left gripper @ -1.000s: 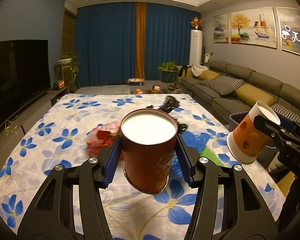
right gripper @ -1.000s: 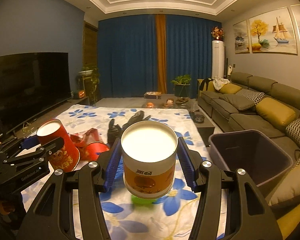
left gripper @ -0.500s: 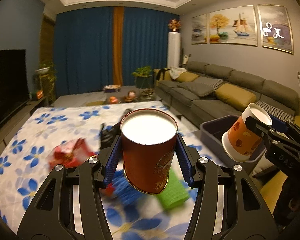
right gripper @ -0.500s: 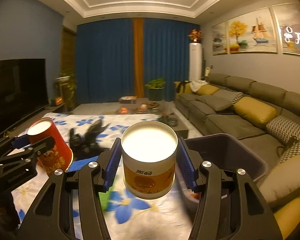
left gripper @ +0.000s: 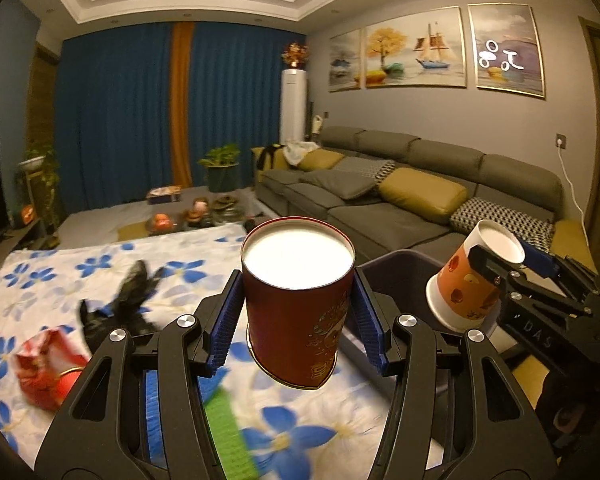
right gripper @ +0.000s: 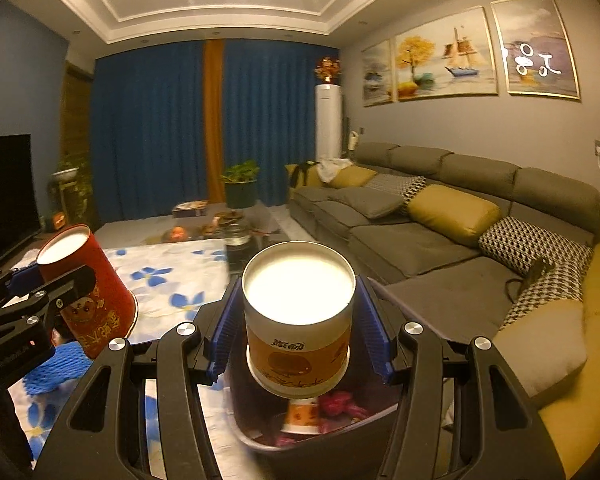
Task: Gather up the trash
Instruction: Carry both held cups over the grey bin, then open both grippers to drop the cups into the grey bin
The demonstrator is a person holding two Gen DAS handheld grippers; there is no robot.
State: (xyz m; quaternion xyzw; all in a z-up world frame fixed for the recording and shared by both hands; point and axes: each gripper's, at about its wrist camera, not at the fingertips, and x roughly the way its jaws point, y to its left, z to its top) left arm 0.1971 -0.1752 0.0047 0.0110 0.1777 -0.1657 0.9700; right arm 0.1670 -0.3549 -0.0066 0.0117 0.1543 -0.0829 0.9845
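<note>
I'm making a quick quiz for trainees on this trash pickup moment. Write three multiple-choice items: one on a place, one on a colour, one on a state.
1. What lies directly below the orange-and-white cup held by the right gripper?
A. the sofa
B. the dark bin
C. the television

2. What colour is the outside of the cup held by the left gripper?
A. dark red
B. green
C. blue

3. What state is the bin in?
A. covered by a lid
B. tipped on its side
C. open, with trash already inside

Answers:
1 B, the right wrist view shows the bin's open mouth under the cup.
2 A, the red cup has a dark red wall with gold print.
3 C, a small cup and pink scraps lie inside.
</note>
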